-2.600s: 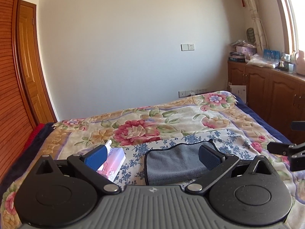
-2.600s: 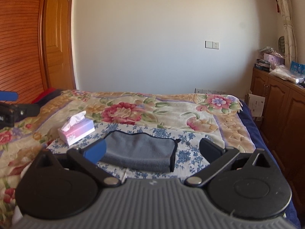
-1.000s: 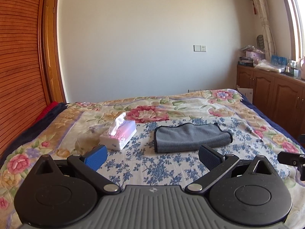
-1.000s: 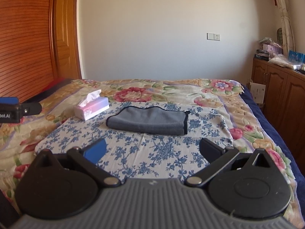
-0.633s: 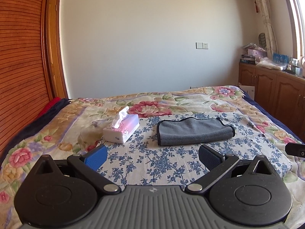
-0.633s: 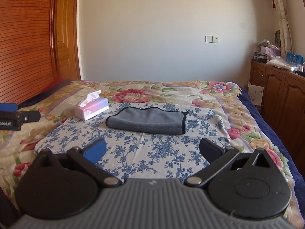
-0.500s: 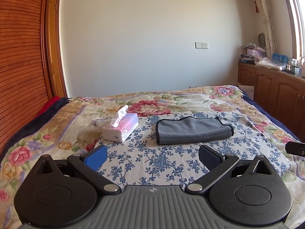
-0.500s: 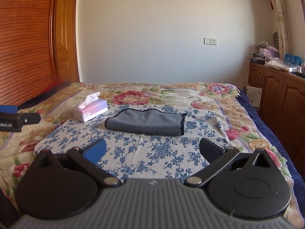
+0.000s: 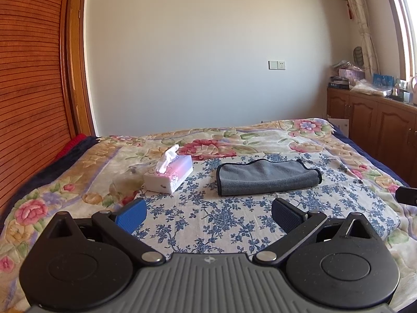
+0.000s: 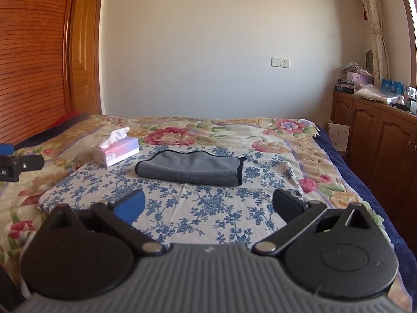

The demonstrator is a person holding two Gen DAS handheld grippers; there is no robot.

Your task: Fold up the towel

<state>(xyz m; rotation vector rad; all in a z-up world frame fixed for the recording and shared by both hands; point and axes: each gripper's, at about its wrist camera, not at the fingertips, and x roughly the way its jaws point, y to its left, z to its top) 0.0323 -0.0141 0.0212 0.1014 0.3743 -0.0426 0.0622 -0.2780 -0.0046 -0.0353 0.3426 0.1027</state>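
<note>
The gray towel (image 9: 268, 177) is seen lying folded on the blue-flowered cloth (image 9: 208, 216) that is spread over the flowered bedcover (image 9: 299, 140). In the left wrist view it is placed at about 1 o'clock from the left gripper (image 9: 208, 215), well apart from the fingertips. In the right wrist view the towel (image 10: 192, 168) is found at about 12 o'clock from the right gripper (image 10: 208, 206), also well apart.

The jaws of the left gripper are spread wide and nothing is held between them. The jaws of the right gripper are spread wide in the same way, and nothing is grasped.

A pink and white tissue box (image 9: 169, 174) is set near the towel, at about 9 o'clock from it, not touching it. In the right wrist view the tissue box (image 10: 117, 151) is seen at about 10 o'clock from the towel.

Wooden cabinets (image 10: 378, 140) are standing along the wall at 3 o'clock, beside the bed.
</note>
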